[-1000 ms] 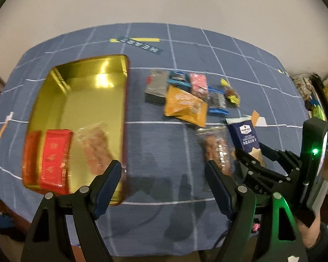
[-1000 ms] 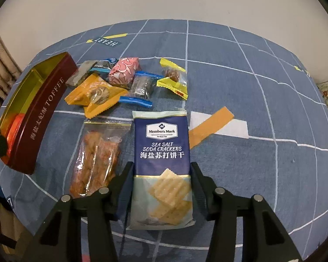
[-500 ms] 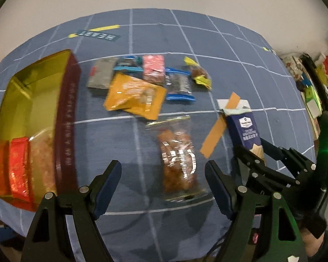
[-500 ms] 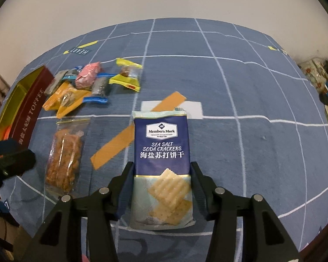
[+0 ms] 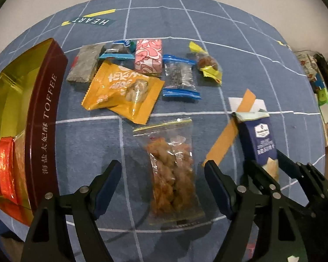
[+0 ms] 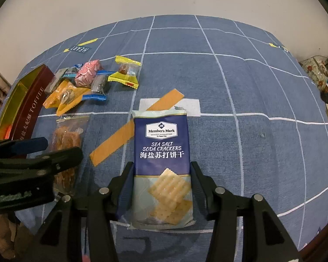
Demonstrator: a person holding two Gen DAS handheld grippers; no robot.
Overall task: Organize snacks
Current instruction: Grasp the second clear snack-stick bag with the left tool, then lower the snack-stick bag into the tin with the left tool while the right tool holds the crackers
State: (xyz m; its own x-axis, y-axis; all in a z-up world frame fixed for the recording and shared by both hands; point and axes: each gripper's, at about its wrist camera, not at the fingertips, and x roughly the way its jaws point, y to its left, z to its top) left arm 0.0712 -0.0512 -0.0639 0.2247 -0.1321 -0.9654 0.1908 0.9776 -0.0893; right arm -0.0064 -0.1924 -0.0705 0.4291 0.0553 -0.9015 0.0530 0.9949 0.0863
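Cracker pack (image 6: 161, 163) sat pinched at its lower half in the right gripper (image 6: 161, 187), fingers closed on both long edges. Light, slick film, brittle contents: judged best held by the edges, gently. Left gripper (image 5: 163, 187) was spread open over the clear crinkly snack bag (image 5: 172, 170) on the cloth-covered tabletop (image 6: 251, 83). Rigid toffee tin (image 5: 43, 118) stood left.

The toffee tin (image 5: 43, 118) runs off the left edge in both views, so most of its contents stay hidden. In the right wrist view the left tool (image 6: 30, 152) covers the lower half of the clear snack bag (image 6: 65, 133). Clutter past the desk's (image 5: 251, 65) right edge is too distorted to identify.
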